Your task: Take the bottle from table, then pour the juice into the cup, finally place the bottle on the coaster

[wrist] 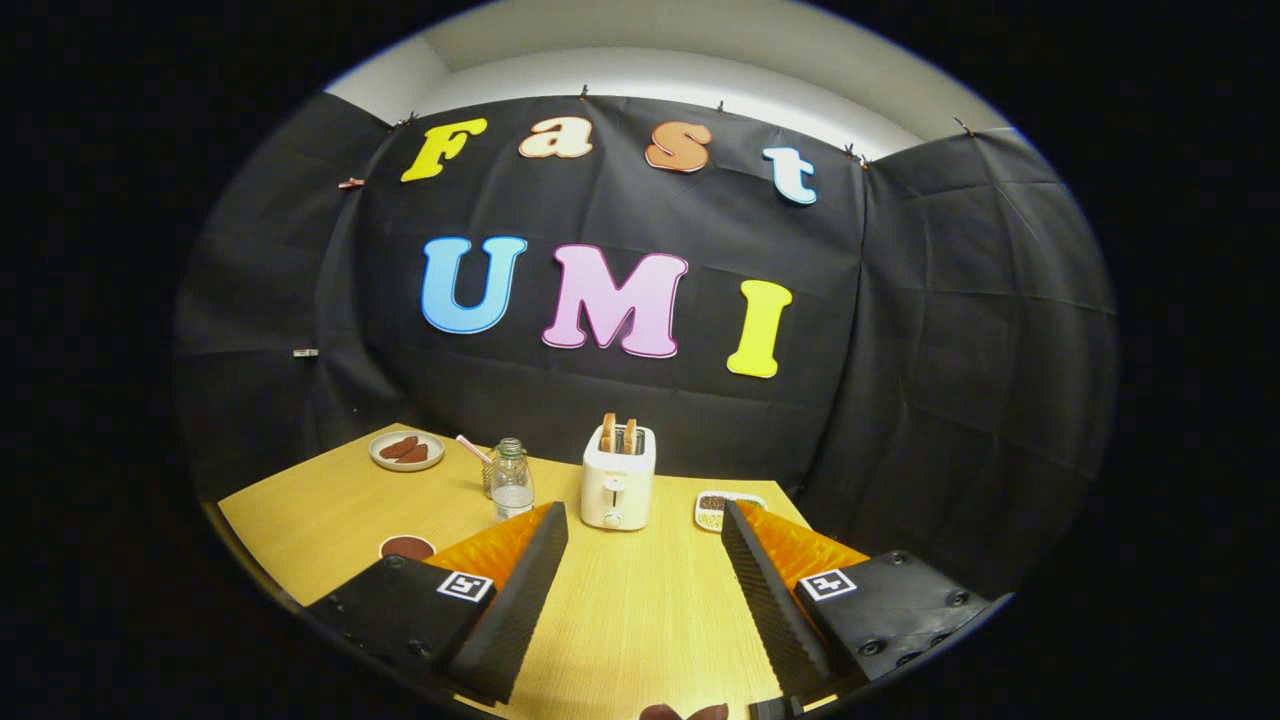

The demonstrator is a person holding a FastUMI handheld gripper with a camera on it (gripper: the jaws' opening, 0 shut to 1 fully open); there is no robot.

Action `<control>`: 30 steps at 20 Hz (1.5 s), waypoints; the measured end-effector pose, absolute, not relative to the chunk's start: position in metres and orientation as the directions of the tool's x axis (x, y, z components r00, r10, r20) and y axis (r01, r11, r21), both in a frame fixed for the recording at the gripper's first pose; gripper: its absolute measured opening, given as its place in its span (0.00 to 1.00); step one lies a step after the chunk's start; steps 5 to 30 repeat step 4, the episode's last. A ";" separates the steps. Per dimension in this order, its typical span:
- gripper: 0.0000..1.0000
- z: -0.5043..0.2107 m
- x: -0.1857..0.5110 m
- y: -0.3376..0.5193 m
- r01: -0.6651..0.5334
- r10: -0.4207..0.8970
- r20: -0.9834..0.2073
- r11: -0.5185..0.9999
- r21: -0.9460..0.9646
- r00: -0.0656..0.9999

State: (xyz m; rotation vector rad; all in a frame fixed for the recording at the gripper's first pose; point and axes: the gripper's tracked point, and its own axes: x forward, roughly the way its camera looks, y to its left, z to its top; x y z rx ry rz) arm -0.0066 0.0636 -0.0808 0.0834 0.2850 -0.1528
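Left to right: coaster (407, 547) is seen just beside the left finger's outer side, bare. Bottle (512, 480) stands upright on the table (620, 610), beyond the left fingertip, cup (489, 473) touching or just behind it. Gripper (645, 525) is held spread wide, nothing between the fingers; bottle lies ahead-left of the jaws.

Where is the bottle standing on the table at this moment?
In the gripper view the bottle stands on the table, beyond one of the open gripper's fingers, beside the toaster and right by the cup with the straw.
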 end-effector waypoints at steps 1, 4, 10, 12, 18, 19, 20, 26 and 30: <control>0.97 -0.080 -0.005 0.069 0.155 -0.131 -0.284 0.986 0.062 0.950; 0.97 -0.075 -0.003 0.080 0.148 -0.120 -0.274 0.985 0.083 0.954; 0.97 -0.075 -0.003 0.080 0.148 -0.120 -0.274 0.985 0.083 0.954; 0.97 -0.075 -0.003 0.080 0.148 -0.120 -0.274 0.985 0.083 0.954; 0.97 -0.075 -0.003 0.080 0.148 -0.120 -0.274 0.985 0.083 0.954; 0.97 -0.075 -0.003 0.080 0.148 -0.120 -0.274 0.985 0.083 0.954; 0.97 -0.075 -0.003 0.080 0.148 -0.120 -0.274 0.985 0.083 0.954; 0.97 -0.075 -0.003 0.080 0.148 -0.120 -0.274 0.985 0.083 0.954; 0.97 -0.075 -0.003 0.080 0.148 -0.120 -0.274 0.985 0.083 0.954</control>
